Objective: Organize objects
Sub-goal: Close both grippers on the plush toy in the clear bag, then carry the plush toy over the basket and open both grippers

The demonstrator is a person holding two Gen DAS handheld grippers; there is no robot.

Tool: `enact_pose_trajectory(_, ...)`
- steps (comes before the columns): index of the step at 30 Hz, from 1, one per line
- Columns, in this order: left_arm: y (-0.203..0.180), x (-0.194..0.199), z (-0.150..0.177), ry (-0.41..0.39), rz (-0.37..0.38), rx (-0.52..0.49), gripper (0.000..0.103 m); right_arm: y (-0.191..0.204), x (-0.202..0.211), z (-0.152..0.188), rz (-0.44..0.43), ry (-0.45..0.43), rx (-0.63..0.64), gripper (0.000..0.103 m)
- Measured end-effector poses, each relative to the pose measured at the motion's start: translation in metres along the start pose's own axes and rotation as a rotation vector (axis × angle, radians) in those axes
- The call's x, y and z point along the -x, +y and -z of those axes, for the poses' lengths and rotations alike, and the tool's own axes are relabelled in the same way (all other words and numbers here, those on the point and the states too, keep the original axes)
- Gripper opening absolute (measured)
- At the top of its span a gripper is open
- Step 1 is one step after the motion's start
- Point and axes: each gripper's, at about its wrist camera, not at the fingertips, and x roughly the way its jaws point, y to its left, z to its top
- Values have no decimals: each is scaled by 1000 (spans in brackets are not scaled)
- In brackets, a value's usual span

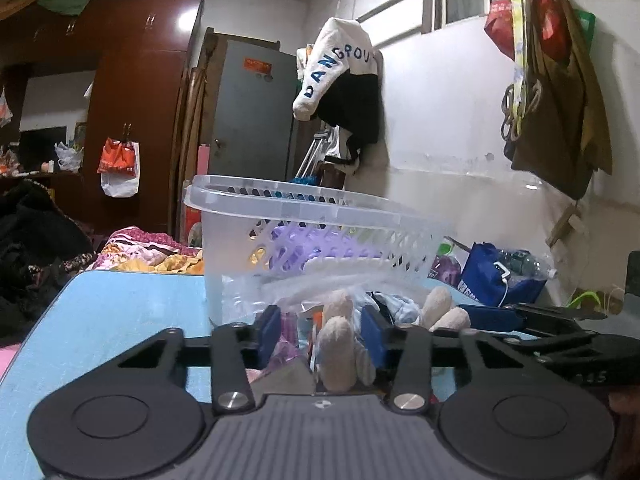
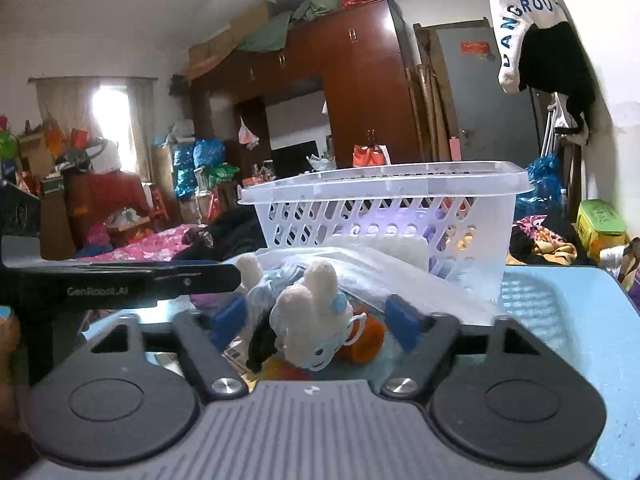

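Note:
A cream plush toy (image 1: 338,344) (image 2: 296,312) with pale blue trim lies on the light blue table (image 1: 120,312) (image 2: 560,320), among a crumpled clear plastic bag (image 2: 380,276), an orange piece (image 2: 368,340) and a purple wrapper (image 1: 288,344). Behind the pile stands a clear perforated basket (image 1: 320,204) (image 2: 384,184) with something purple inside. My left gripper (image 1: 322,334) straddles the toy's limbs, its pads close beside them but not clearly pressing. My right gripper (image 2: 316,322) stands wider around the toy from the other side, with gaps at both pads. Each view shows the other gripper's finger (image 1: 492,317) (image 2: 160,280).
A bed with a flowered blanket (image 1: 140,248) lies beyond the table's far edge. A blue bag (image 1: 492,276) and a water bottle sit by the white wall, with bags hanging above (image 1: 560,100). A green box (image 2: 600,220) stands past the table's right corner.

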Motion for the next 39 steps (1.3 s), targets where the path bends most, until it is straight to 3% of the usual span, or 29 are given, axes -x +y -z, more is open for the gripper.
enact_pose_trajectory(1, -2, -2, 0, 5, -2, -13, 41, 0, -1, 0, -4, 6, 0, 54)
enact_pose_trajectory(4, -6, -4, 2, 16, -13, -39, 40, -3, 0, -1, -2, 6, -13, 48)
enact_pose_trajectory(9, -13, -11, 3, 32, -47, -65, 39, 1, -3, 0, 28, 25, 0, 45)
enact_pose_trajectory(13, -18, -12, 4, 31, -60, -94, 34, 2, -5, -1, 25, 36, 11, 31)
enact_pose_trajectory(14, -17, -11, 4, 29, -57, -91, 24, 1, -5, 0, 25, 35, 8, 30)
enact_pose_trajectory(18, -15, -9, 5, 23, -35, -72, 19, 2, -2, 1, 21, 18, 16, 26)
enact_pose_trajectory(24, -20, 6, 7, -40, -2, -84, 18, 6, 13, 2, 7, -70, 37, 20)
enact_pose_trajectory(29, -26, 31, 2, -95, 33, -95, 17, 8, 30, 1, -39, -90, 34, 19)
enact_pose_trajectory(35, -34, 50, -15, -101, 99, -86, 17, 7, 50, -23, -106, -101, 21, 17)
enact_pose_trajectory(39, -38, 49, -31, -88, 132, -91, 17, 10, 48, -42, -98, -97, 54, 16)
